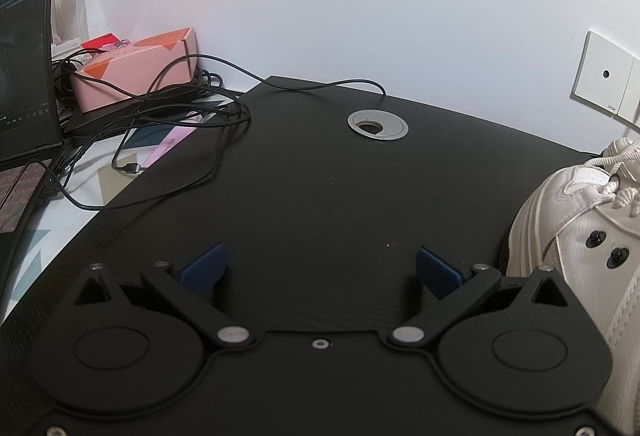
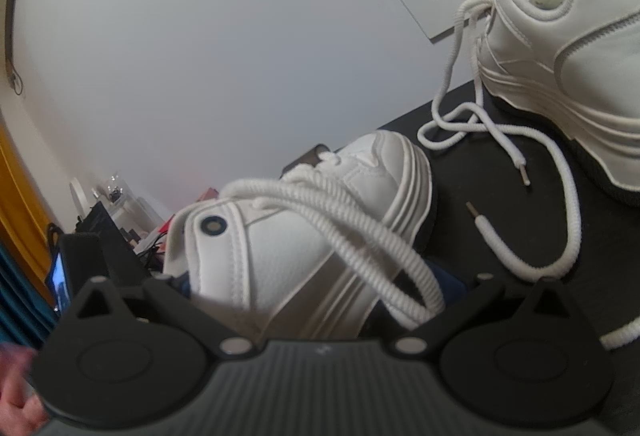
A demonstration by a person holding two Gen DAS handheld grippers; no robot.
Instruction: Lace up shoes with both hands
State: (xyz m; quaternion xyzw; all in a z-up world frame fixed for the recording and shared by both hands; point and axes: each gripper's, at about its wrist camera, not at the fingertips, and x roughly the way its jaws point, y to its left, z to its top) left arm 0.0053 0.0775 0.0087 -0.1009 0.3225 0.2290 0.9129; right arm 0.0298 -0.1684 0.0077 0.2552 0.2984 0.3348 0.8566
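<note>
My left gripper (image 1: 318, 268) hangs open over the black table (image 1: 320, 176), its blue pads (image 1: 202, 268) wide apart and nothing between them. Just to its right stands a white sneaker (image 1: 580, 236) with black eyelets and a white lace. In the right wrist view my right gripper (image 2: 316, 276) is spread wide open around the near white sneaker (image 2: 280, 236), whose body fills the gap and hides the pads; I cannot tell whether they touch it. Its thick white lace (image 2: 360, 236) droops over the side. A second white sneaker (image 2: 560, 56) stands farther right, its loose lace (image 2: 500, 140) trailing on the table.
At the far left are a laptop (image 1: 24, 76), a pink box (image 1: 136, 72) and tangled black cables (image 1: 180, 124). A metal cable grommet (image 1: 378, 124) sits in the table's far middle. Wall sockets (image 1: 608, 76) are on the white wall. A hand (image 2: 16, 388) shows at lower left.
</note>
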